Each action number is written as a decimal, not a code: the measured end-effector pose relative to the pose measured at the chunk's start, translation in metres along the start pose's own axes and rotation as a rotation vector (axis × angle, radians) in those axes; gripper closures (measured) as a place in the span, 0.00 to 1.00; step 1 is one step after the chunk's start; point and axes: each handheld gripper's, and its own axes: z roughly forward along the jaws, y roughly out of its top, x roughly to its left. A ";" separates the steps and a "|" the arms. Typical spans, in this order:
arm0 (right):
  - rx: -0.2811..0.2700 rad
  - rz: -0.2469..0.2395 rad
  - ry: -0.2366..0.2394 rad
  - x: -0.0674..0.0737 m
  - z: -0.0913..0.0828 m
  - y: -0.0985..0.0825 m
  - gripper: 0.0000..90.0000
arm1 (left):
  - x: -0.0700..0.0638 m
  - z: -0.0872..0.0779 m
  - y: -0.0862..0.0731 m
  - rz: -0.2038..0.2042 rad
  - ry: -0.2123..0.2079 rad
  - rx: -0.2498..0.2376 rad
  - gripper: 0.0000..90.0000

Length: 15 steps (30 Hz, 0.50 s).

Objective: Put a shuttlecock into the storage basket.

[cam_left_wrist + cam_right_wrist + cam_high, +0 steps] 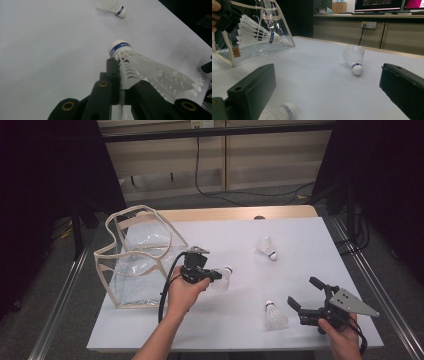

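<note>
High view: left tool [216, 276] clamps a white feathered shuttlecock [223, 280] by its skirt, above the white counter [235, 320] beside the clear plastic bag [137, 265]. Right tool [303, 293] stands wide open, empty, near another shuttlecock [275, 316].

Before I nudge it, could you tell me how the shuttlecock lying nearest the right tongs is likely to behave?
The shuttlecock looks very light, so it would probably skid at a touch. Lying on its side with a round cork and flared skirt, it would likely roll in an arc. Its thin feathered skirt seems easy to crush between the right tongs.
</note>
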 end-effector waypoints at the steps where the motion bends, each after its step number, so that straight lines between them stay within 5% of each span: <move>1: 0.000 -0.001 0.000 0.000 0.000 0.000 0.00 | 0.000 -0.001 0.002 0.004 -0.001 0.009 0.99; 15: 0.000 -0.003 -0.001 0.000 0.000 0.000 0.00 | -0.001 -0.010 0.021 0.010 -0.009 0.069 0.99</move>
